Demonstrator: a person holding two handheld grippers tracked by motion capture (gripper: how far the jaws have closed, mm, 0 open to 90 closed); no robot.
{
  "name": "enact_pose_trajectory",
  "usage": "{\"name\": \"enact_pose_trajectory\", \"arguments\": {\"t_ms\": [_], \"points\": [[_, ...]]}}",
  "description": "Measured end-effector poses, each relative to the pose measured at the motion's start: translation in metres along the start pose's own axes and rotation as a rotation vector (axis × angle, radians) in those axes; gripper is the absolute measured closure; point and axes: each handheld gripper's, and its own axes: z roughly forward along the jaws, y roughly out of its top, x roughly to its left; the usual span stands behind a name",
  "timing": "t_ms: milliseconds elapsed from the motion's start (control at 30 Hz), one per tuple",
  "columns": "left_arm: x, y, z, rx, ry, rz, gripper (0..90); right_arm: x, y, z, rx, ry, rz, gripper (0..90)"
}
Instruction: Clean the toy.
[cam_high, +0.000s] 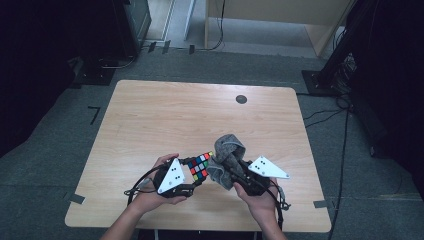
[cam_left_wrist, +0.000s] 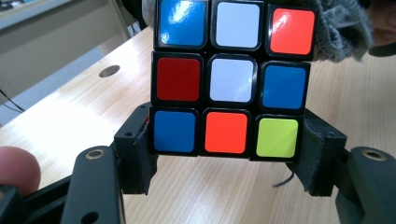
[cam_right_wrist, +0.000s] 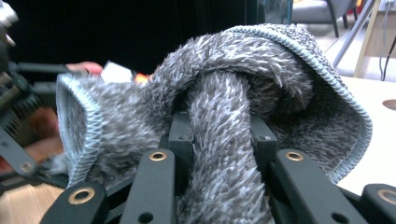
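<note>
Left tool (cam_high: 192, 176) is clamped on the puzzle cube (cam_high: 200, 165), pinching its bottom row, cube held up off the bench (cam_high: 150, 115) toward the 6 o'clock edge. Right next to it at 3 o'clock, touching it, the right tool (cam_high: 234, 170) is squeezed tight on a bunched grey fuzzy cloth (cam_high: 227, 157), also lifted.
</note>
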Motion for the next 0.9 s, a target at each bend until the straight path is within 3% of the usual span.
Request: {"name": "enact_pose_trajectory", "arguments": {"t_ms": [100, 167, 233, 300, 333, 367, 467, 533, 633, 733, 800, 900], "points": [[-0.002, -0.001, 0.003, 0.036, 0.002, 0.014, 34.4, 0.007, 0.008, -0.005, -0.057, 0.068, 0.014, 69.7], [-0.004, 0.000, 0.005, 0.033, -0.005, 0.015, 34.4, 0.018, 0.012, -0.006, -0.081, 0.115, -0.022, 69.3], [-0.005, 0.001, 0.003, 0.008, -0.016, 0.009, 34.4, 0.026, 0.013, -0.004, -0.071, 0.134, -0.051, 69.2], [-0.005, 0.003, 0.001, 0.000, -0.011, 0.007, 34.3, 0.025, 0.008, -0.001, -0.061, 0.131, -0.051, 68.9], [-0.004, 0.002, 0.001, -0.002, -0.009, 0.005, 34.4, 0.021, 0.006, 0.000, -0.070, 0.134, -0.021, 68.9], [-0.003, 0.001, 0.000, -0.007, -0.008, 0.001, 34.4, 0.017, 0.004, 0.001, -0.063, 0.117, -0.007, 69.1], [0.002, 0.000, -0.003, -0.027, -0.018, -0.019, 34.4, 0.005, -0.002, 0.002, -0.014, 0.011, -0.031, 69.3], [0.003, 0.001, -0.004, -0.038, -0.023, -0.027, 34.4, -0.002, -0.002, 0.000, -0.010, -0.013, 0.000, 69.3], [0.001, 0.000, -0.001, -0.009, -0.014, -0.011, 34.5, -0.001, 0.006, -0.008, -0.090, 0.057, 0.041, 69.0], [-0.002, 0.000, 0.001, -0.001, -0.019, -0.005, 34.5, 0.012, 0.015, -0.011, -0.133, 0.124, 0.006, 68.6], [-0.004, 0.003, 0.000, -0.017, -0.035, -0.009, 34.5, 0.019, 0.015, -0.010, -0.123, 0.143, -0.010, 68.4], [-0.003, 0.006, -0.005, -0.045, -0.047, -0.013, 34.4, 0.017, 0.008, -0.003, -0.091, 0.123, -0.009, 68.0]]}}
